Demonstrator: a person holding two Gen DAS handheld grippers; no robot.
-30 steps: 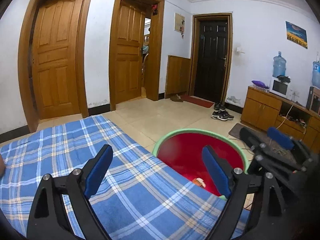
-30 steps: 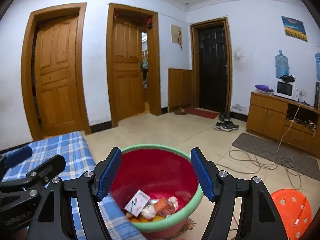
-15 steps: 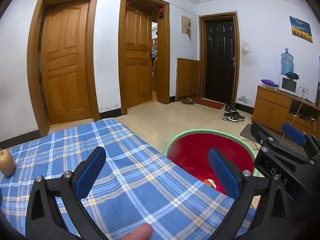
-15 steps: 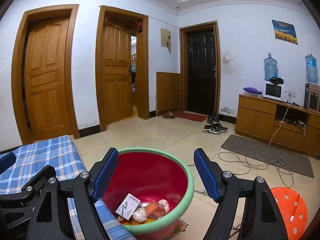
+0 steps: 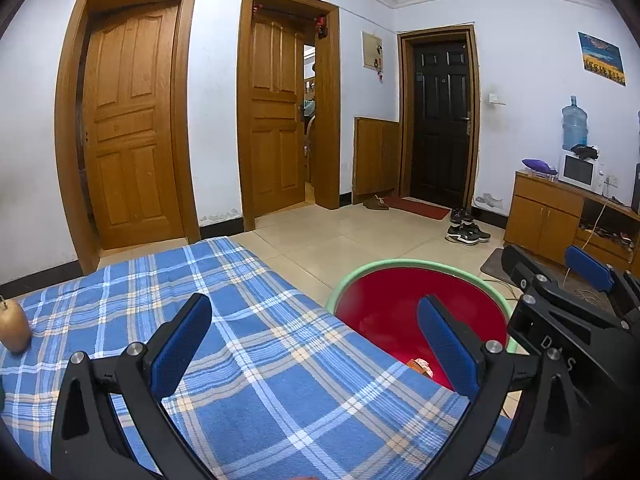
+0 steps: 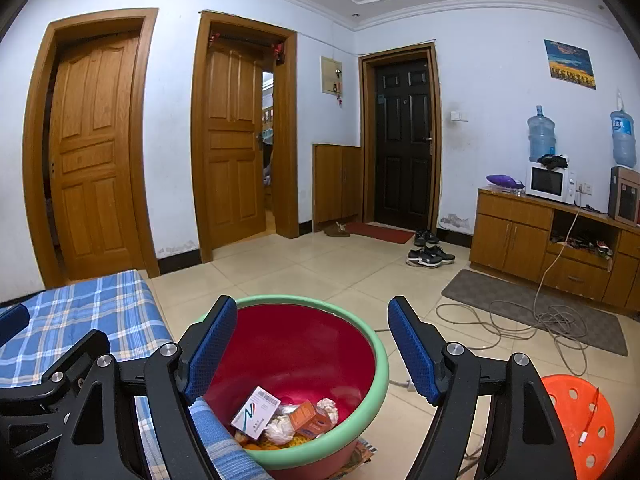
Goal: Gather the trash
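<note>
A red basin with a green rim [image 6: 312, 340] stands on the floor beside the table; it also shows in the left wrist view [image 5: 400, 300]. It holds trash: a white box [image 6: 256, 406], an orange box [image 6: 310, 422] and crumpled paper [image 6: 328, 406]. My right gripper [image 6: 310, 350] is open and empty above the basin. My left gripper [image 5: 314, 346] is open and empty above the blue plaid tablecloth [image 5: 240, 340]. A brown pear-like fruit [image 5: 14, 330] sits on the cloth at the far left.
An orange stool [image 6: 580, 424] with a white cable on it stands at the lower right. Cables [image 6: 520, 320] and a grey mat [image 6: 532, 308] lie on the tiled floor. A wooden cabinet [image 6: 552, 240] lines the right wall. Shoes [image 6: 430, 256] sit near the black door.
Both grippers have risen and tilted up a little, staying open. The left view has swung so that the fruit at the cloth's left edge has come into view.
</note>
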